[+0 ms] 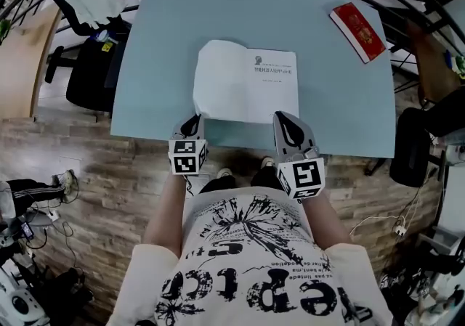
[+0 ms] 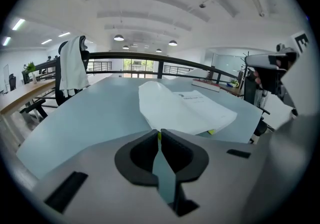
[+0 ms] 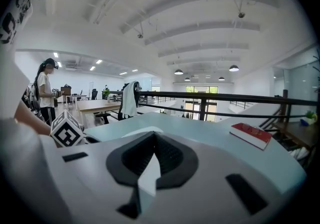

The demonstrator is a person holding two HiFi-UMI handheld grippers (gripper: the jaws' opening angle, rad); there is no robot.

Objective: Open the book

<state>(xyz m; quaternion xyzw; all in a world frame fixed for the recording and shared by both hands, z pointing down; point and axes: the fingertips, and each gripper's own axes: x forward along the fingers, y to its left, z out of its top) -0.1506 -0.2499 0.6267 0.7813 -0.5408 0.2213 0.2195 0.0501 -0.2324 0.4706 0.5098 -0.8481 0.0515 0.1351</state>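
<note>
The book (image 1: 245, 91) lies open, white pages up, near the front edge of the table (image 1: 160, 41). The left claw (image 1: 192, 123) is by its near left corner, jaws together and empty. The right claw (image 1: 285, 120), also closed on nothing, is by the near right corner. A red book (image 1: 357, 30) lies well apart at the far right.

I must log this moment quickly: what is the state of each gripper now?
Left gripper: closed, holding nothing.
Right gripper: closed, holding nothing.
</note>
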